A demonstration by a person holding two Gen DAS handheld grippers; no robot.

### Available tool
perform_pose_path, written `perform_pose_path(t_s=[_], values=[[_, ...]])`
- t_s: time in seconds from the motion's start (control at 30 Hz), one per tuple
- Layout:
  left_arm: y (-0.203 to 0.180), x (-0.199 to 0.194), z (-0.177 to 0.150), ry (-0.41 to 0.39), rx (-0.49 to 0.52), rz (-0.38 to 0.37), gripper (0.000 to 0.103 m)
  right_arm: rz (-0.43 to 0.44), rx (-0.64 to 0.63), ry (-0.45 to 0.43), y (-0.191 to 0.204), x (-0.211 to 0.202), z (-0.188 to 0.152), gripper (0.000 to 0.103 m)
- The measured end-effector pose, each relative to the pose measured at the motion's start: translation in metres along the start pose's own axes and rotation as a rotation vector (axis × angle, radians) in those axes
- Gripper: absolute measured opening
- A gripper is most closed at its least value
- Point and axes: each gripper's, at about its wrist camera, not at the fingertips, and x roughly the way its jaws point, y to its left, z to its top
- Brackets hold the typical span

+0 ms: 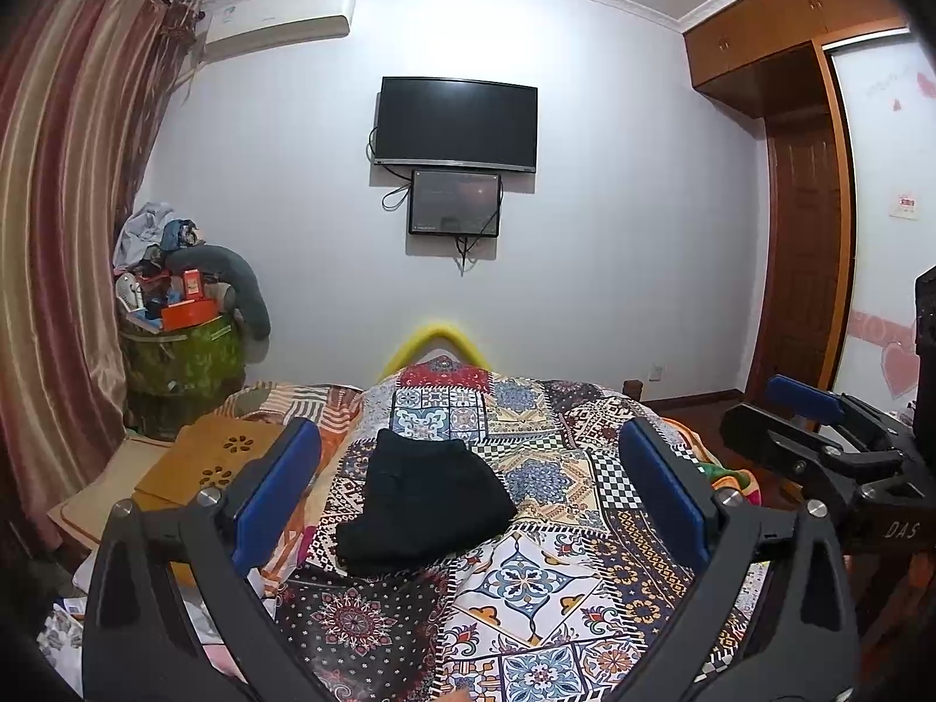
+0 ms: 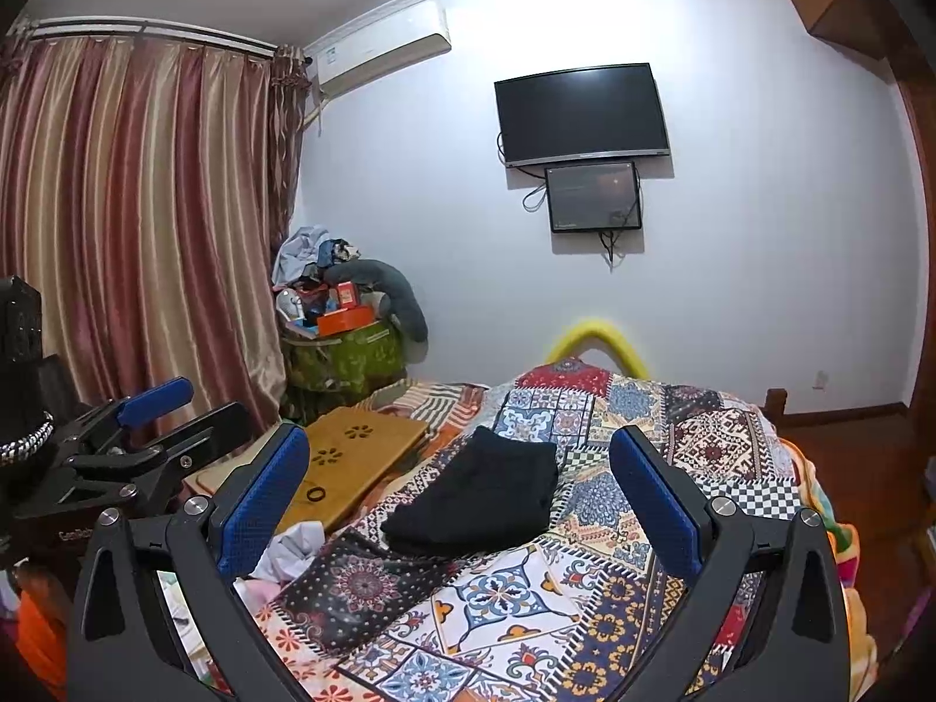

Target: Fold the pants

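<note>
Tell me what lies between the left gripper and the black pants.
Only bare patchwork bedspread: in the left wrist view nothing separates the left gripper from the pants.

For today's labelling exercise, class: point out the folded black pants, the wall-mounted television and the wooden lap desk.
folded black pants (image 1: 427, 503), left wrist view, middle of the top fold.
wall-mounted television (image 1: 455, 123), left wrist view, centre of the dark screen.
wooden lap desk (image 2: 357, 450), right wrist view, bare top beside the flower cutouts.

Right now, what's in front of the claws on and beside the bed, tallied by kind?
Folded black pants: 1
Patchwork bedspread: 1
Wooden lap desk: 1
Open claws, left and right: 2
Total: 5
</note>
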Motion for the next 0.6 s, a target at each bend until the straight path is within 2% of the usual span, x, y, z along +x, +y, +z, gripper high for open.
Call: perform_pose_path(t_s=[0.6], values=[[0.0008,0.0034,-0.0032,0.021,-0.007,-0.028,0.103,0.007,0.001,0.013,0.0017,0.0036,0.0019,0.102]])
